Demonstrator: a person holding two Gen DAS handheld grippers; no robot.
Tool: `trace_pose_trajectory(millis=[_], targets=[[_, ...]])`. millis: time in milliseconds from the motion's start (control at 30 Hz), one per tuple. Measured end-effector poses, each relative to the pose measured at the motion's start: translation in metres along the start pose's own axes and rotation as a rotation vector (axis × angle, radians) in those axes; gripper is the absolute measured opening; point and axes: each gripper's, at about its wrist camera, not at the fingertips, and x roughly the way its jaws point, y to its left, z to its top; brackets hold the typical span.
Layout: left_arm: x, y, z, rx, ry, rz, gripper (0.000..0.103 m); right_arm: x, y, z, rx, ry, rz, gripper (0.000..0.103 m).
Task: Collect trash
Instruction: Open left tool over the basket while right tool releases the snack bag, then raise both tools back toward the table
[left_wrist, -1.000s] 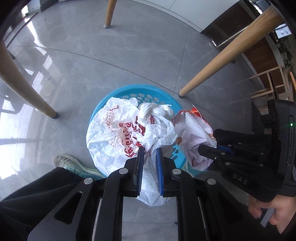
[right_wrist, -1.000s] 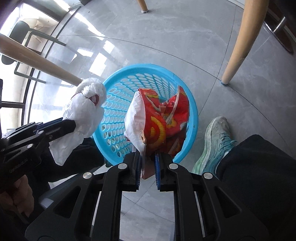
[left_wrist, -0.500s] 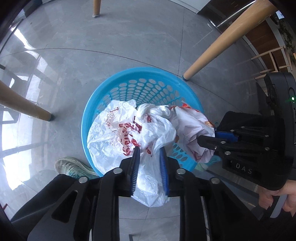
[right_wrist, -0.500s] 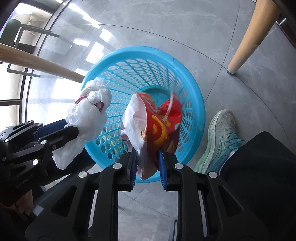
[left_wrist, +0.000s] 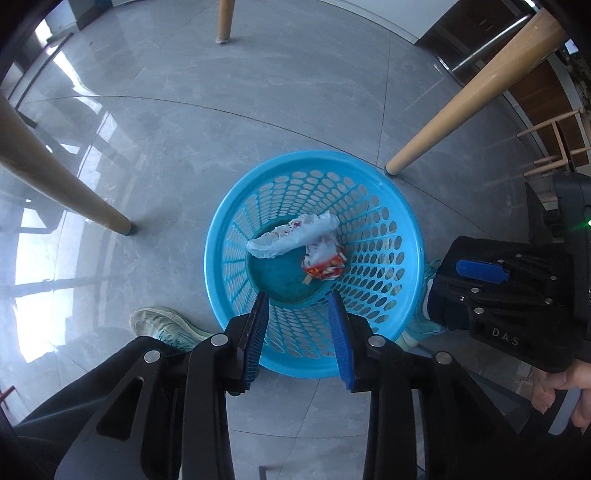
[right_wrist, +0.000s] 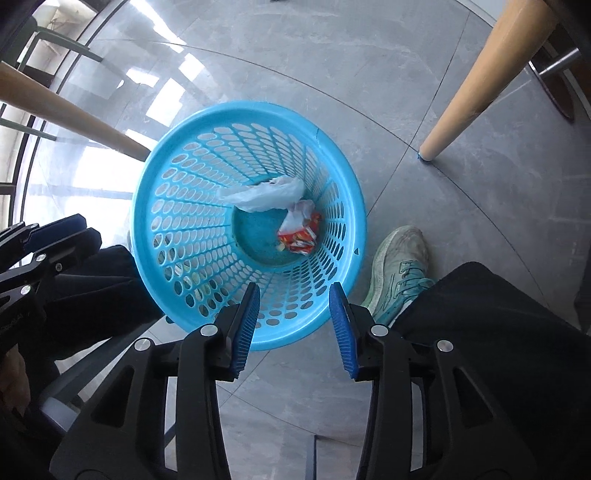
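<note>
Bright daylight from the left glares off the glossy floor (left_wrist: 155, 122); focus sharp, strong fisheye bending, dark vignetted corners.

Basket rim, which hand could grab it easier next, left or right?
Probably left, narrowly. Both are open and empty, but the left gripper sits centred on the blue basket's near rim; from the right gripper the basket lies off to its left.

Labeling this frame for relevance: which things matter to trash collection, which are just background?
Job:
- blue basket
- white plastic bag, in the basket
- red snack wrapper, in the basket
- left tool, open
- right tool, open

Background:
- table legs
- sneaker
- tiled floor
</note>
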Motion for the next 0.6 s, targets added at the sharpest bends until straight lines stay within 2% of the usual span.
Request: trace_pose_trajectory(millis=[67, 233, 267, 400, 467, 600], targets=[[-0.007, 0.002, -0.001, -0.024, -0.001, 0.005, 0.034, -0.014, -0.002, -0.002, 0.012, -0.026, 0.000, 0.043], [-0.023, 0.002, -0.010, -0.072, -0.005, -0.007, 0.038, -0.045, -0.004, -0.011, 0.018, -0.086, 0.025, 0.045], [-0.025, 0.000, -0.013, -0.074, -0.006, 0.008, 0.039, -0.051, -0.005, -0.012, 0.018, -0.098, 0.028, 0.048], [-0.038, -0.021, -0.028, 0.016, -0.038, 0.107, 0.042, -0.066, -0.001, -0.021, -0.013, -0.120, 0.010, 0.051], [-0.047, -0.025, -0.033, 0.023, -0.055, 0.108, 0.044, -0.075, 0.002, -0.025, -0.029, -0.123, 0.005, 0.053], [-0.064, -0.027, -0.040, 0.027, -0.091, 0.100, 0.052, -0.097, 0.007, -0.037, -0.048, -0.156, -0.003, 0.064]])
